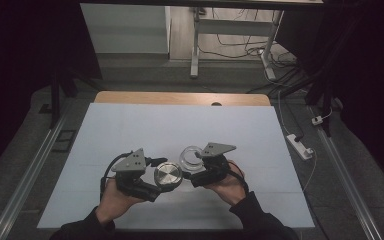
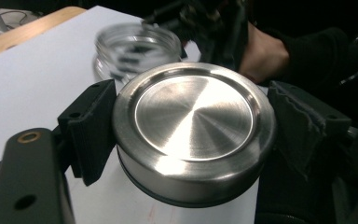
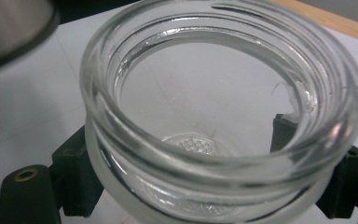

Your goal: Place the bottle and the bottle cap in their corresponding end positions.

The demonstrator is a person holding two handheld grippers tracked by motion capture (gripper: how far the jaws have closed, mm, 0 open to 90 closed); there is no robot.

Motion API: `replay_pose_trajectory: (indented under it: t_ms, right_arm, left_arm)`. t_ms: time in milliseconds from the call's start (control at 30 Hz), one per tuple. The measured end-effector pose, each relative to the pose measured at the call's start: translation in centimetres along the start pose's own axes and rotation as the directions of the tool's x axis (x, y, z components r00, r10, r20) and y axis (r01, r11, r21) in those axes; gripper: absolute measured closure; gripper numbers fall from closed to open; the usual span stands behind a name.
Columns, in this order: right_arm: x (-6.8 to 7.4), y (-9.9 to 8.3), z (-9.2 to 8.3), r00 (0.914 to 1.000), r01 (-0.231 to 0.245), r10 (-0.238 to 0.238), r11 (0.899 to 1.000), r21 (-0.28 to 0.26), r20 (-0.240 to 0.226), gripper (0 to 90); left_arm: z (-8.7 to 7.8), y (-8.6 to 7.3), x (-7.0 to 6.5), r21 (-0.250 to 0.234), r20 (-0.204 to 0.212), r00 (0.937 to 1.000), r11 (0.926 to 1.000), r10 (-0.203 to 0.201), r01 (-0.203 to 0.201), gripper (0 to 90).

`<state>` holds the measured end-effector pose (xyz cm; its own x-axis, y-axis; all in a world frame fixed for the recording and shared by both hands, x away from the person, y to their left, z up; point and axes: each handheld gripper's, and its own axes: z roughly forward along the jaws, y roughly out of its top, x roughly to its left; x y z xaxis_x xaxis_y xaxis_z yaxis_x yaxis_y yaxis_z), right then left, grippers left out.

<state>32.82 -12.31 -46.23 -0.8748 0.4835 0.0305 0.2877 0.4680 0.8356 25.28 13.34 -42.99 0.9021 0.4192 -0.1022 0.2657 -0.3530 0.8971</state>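
1. While a person sits at a white bench (image 1: 130,125), the left hand-held gripper (image 1: 156,176) is clamped on a round metal lid (image 2: 193,130), one black jaw on each side of its rim.
2. The right hand-held gripper (image 1: 196,167) is closed around a clear glass jar (image 3: 223,107), open at the top, gripping it by the wall below the neck.
3. In the high view the lid (image 1: 168,175) and the jar (image 1: 191,156) sit just beside each other near the front middle of the bench, between the two hands.
4. The lid is brushed steel, shallow and disc-shaped, with a raised rim around a slightly sunken flat centre and a dark ring at its lower edge.
5. It looks stiff and smooth, likely slippery, so the edge-on grip across its widest part seems the safest hold.
6. The jar is thick, rounded, transparent glass with threaded ridges at the mouth and a dimpled base.
7. It is probably fairly heavy for its size, rigid and breakable, so it wants a firm but gentle hold on the body, well clear of the threads.
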Motion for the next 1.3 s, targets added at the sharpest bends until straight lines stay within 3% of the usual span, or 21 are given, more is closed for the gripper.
replay_pose_trajectory:
  t_ms: [500, 933, 1300]
  right_arm:
    - [-1.5, 1.3, 0.7, 0.9998, -0.008, 0.008, 1.0, -0.014, 0.016, 14.5]
    - [-3.6, 1.7, 2.8, 0.9987, -0.023, 0.023, 1.0, 0.0, 0.046, 14.5]
    - [-5.1, 2.3, 4.7, 0.9968, -0.033, 0.033, 0.999, -0.006, 0.073, 14.4]
  left_arm:
    - [1.5, -1.6, -0.5, 0.024, 0.035, 0.9993, 0.9997, 0.01, -0.011, 20.3]
    - [4.0, -3.5, -0.5, 0.061, 0.061, 0.9979, 0.9978, 0.022, -0.026, 20.3]
    - [6.4, -4.7, -0.4, 0.112, 0.034, 0.9988, 0.993, 0.034, -0.038, 20.3]
